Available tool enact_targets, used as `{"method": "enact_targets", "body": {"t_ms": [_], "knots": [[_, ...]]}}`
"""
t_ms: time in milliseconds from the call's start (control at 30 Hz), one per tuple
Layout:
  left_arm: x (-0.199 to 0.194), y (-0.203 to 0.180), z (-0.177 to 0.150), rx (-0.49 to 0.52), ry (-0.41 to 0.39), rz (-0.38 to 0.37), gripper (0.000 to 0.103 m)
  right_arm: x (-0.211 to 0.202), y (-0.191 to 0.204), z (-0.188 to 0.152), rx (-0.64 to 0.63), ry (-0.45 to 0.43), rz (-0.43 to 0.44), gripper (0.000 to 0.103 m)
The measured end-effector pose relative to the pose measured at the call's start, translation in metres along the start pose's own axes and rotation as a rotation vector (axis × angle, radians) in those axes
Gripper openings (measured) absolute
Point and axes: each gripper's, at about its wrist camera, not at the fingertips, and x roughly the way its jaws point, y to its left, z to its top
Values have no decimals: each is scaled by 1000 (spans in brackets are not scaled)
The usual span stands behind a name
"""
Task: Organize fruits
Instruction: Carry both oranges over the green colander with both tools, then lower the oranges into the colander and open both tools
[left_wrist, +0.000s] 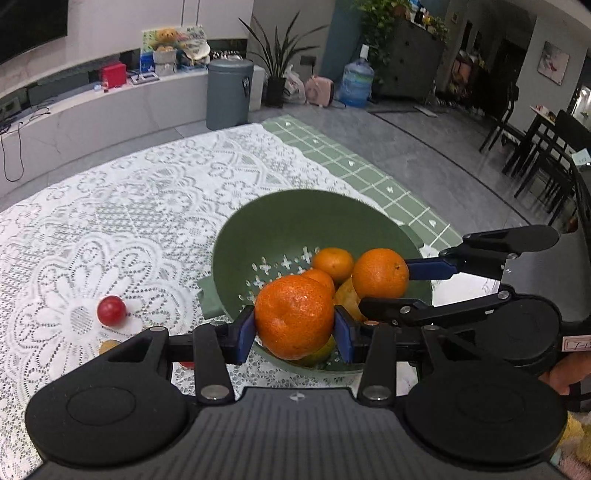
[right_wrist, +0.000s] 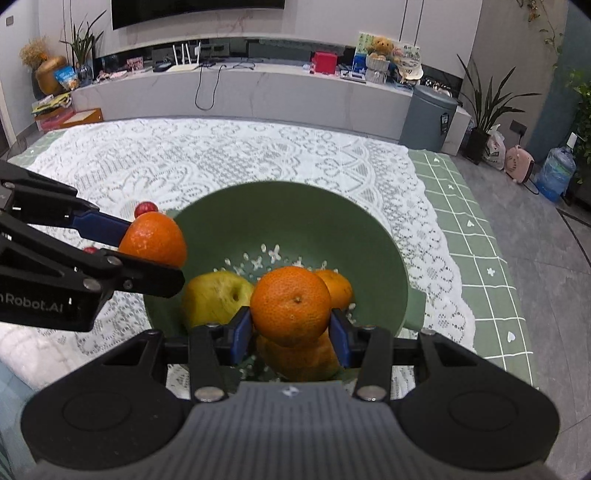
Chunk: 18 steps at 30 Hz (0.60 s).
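The left gripper (left_wrist: 294, 328) clamps a mandarin (left_wrist: 293, 316) over the near rim of the green colander (left_wrist: 295, 218). At 2 o'clock from it, the right gripper (right_wrist: 291, 330) clamps a second mandarin (right_wrist: 290, 305) above the bowl. Inside lie more mandarins and a yellow-green apple (right_wrist: 214, 299). Farther, at 10 o'clock, a red fruit (left_wrist: 111, 310) rests on the lace-covered counter (left_wrist: 129, 192).

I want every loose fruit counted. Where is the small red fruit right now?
In the left wrist view the small red fruit lies on the lace tablecloth, left of the green colander and outside it.
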Motion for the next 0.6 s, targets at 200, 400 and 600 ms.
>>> {"method": "enact_targets", "body": {"t_ms": [200,400,600], "knots": [[11,-2,0,20,41,-6,50,6,-2,3,-25,13,0,43],[23,-6,2,47,71,1,50,10,-4,9,-70,25,-1,43],[26,-1,10,44,70,5,50,16,-2,15,-140,41,-12,43]]}}
